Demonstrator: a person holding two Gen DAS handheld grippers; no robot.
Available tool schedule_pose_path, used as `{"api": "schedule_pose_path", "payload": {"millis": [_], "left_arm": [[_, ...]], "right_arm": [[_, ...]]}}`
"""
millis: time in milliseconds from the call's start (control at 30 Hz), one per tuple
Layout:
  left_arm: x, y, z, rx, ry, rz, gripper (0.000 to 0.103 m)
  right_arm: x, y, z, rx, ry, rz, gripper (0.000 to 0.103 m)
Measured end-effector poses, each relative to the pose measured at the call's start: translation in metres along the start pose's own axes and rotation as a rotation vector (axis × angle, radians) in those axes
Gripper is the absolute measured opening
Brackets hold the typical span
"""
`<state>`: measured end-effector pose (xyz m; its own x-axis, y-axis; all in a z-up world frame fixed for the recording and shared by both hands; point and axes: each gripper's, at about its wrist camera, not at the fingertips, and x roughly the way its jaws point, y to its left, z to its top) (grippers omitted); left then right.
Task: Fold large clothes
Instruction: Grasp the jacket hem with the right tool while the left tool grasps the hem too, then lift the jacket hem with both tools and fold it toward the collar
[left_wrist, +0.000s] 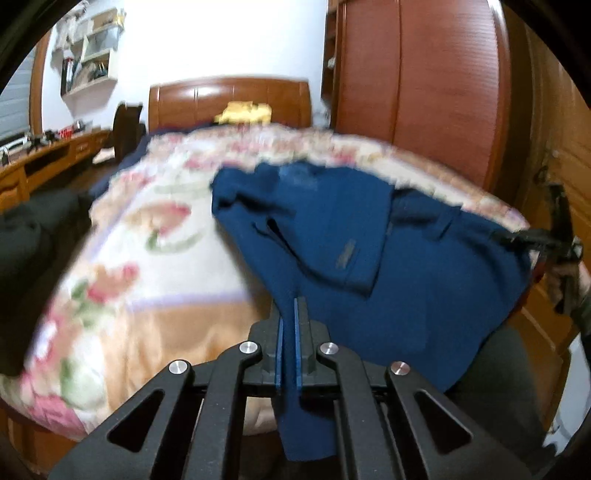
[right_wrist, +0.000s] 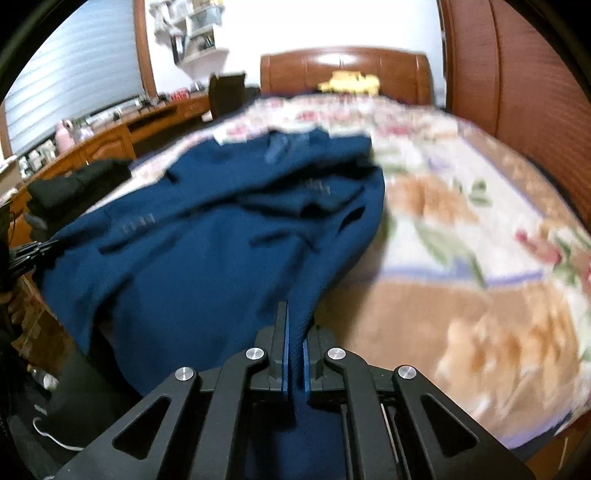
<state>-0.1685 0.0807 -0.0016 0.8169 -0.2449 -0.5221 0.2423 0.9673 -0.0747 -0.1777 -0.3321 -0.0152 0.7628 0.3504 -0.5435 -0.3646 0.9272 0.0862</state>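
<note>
Bedroom w/ a bed covered by a floral blanket (left_wrist: 155, 236), wooden headboard (left_wrist: 229, 99) at the far end, yellow item (left_wrist: 243, 110) on the bed just in front of it. Both views are motion-blurred, so fine detail is soft.

I see the navy jacket (left_wrist: 369, 258) on the near part of the blanket, bunched and creased, hanging over the near bed edge toward me. Its long axis runs roughly across the bed, side to side between my two grippers; I can't tell which end is collar or hem. In the right wrist view the same garment fills the left-centre, folds piled toward the headboard side.

My left gripper (left_wrist: 289, 332) is clamped nearly closed on a narrow pinch of the navy fabric, w/ cloth passing between the blue pads and trailing below the fingers. My right gripper (right_wrist: 294, 343) is likewise closed tight on a ridge of the jacket, fabric rising out of the pads up into the bulk of the garment. In the left wrist view the other gripper shows at the far right edge, touching the jacket's corner there.

Room: wooden wardrobe (left_wrist: 424, 74) along the right side, long wooden desk (right_wrist: 122, 129) at left w/ clutter on top, dark chair (right_wrist: 225, 92) near the desk, wall shelves (left_wrist: 92, 48) above, window blinds (right_wrist: 70, 96) at far left. Black clothing (right_wrist: 74, 184) lies left of the bed.
</note>
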Motion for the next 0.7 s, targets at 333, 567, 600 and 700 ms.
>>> {"api": "schedule_pose_path", "payload": {"millis": [333, 567, 600, 700], "left_arm": [[-0.05, -0.013, 0.084, 0.013, -0.19, -0.029, 0.003], [-0.081, -0.023, 0.12, 0.067, -0.268, -0.012, 0.003], [-0.089, -0.025, 0.125, 0.074, -0.284, -0.012, 0.003], [-0.105, -0.029, 0.137, 0.076, -0.319, -0.019, 0.003]], "right_arm": [[-0.063, 0.011, 0.06, -0.008, -0.226, 0.004, 0.004], [-0.114, 0.017, 0.076, -0.031, -0.332, 0.014, 0.004], [-0.121, 0.018, 0.078, -0.036, -0.346, 0.015, 0.004], [-0.147, 0.021, 0.077, -0.046, -0.396, 0.021, 0.004]]}}
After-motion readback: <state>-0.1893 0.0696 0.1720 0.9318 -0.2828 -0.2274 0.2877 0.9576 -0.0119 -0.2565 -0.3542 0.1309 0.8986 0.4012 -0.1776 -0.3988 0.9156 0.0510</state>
